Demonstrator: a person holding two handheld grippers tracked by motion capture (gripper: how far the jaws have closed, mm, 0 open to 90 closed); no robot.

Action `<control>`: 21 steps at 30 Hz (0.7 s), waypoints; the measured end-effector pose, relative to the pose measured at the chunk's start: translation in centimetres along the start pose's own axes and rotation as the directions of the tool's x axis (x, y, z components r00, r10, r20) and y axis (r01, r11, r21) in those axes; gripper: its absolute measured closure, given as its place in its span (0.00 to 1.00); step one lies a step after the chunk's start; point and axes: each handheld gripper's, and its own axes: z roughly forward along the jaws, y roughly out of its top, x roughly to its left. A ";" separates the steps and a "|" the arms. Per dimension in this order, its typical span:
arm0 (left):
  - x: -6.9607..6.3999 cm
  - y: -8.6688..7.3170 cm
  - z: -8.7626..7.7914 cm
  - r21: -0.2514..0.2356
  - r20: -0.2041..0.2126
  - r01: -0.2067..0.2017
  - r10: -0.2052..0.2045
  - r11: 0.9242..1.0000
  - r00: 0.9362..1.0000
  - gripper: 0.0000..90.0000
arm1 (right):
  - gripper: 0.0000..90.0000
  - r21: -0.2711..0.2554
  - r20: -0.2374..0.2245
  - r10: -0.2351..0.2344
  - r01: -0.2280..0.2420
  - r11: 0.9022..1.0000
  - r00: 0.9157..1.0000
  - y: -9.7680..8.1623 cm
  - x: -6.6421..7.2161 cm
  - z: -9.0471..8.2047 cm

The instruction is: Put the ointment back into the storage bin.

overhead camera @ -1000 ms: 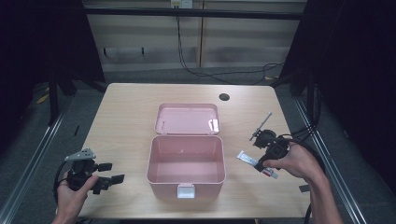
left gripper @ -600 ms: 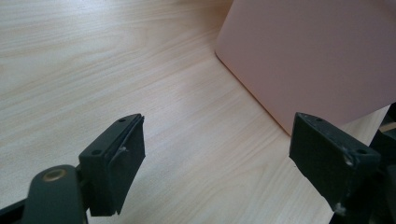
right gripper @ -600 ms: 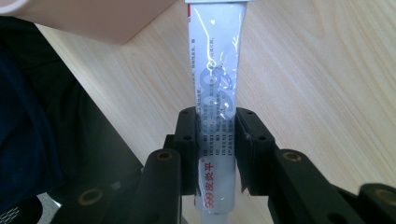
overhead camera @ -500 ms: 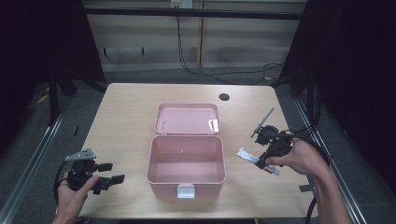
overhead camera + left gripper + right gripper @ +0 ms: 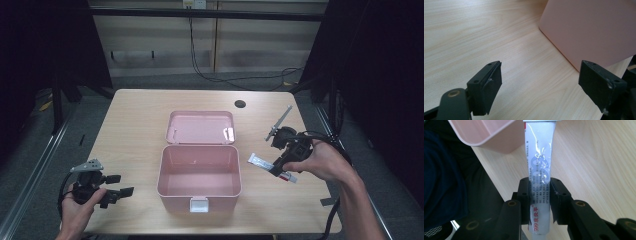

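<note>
A pink box (image 5: 199,175) stands open mid-table, its lid (image 5: 201,127) laid back behind it. To the right of the box my right gripper (image 5: 276,168) is shut on a white tube (image 5: 262,161) with red print and holds it off the table, flat end toward the box. In the right gripper view both pads clamp the white tube (image 5: 539,170), with the pink box (image 5: 486,132) at the upper left. My left gripper (image 5: 121,184) rests at the front left corner, open and empty; the left gripper view shows bare table between its jaws and the pink box (image 5: 589,27) wall ahead.
The wooden table (image 5: 135,125) has a dark round hole (image 5: 240,104) at its back right. Cables trail from the right gripper over the table's right edge. Dark floor and metal rails surround the table.
The right gripper has risen with the tube and shifted slightly toward the box. The left gripper has stayed where it was.
</note>
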 end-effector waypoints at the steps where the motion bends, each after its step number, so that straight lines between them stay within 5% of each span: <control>1: 0.0 0.0 0.0 0.001 0.003 0.001 -0.001 1.000 1.000 0.21 | 0.80 0.003 0.003 -0.011 0.011 1.000 1.000 0.2 0.1 -0.1; 21: 0.0 0.0 0.0 -0.001 0.016 -0.003 0.003 1.000 1.000 0.22 | 0.80 0.003 -0.027 -0.151 0.151 0.988 0.988 5.6 2.7 0.2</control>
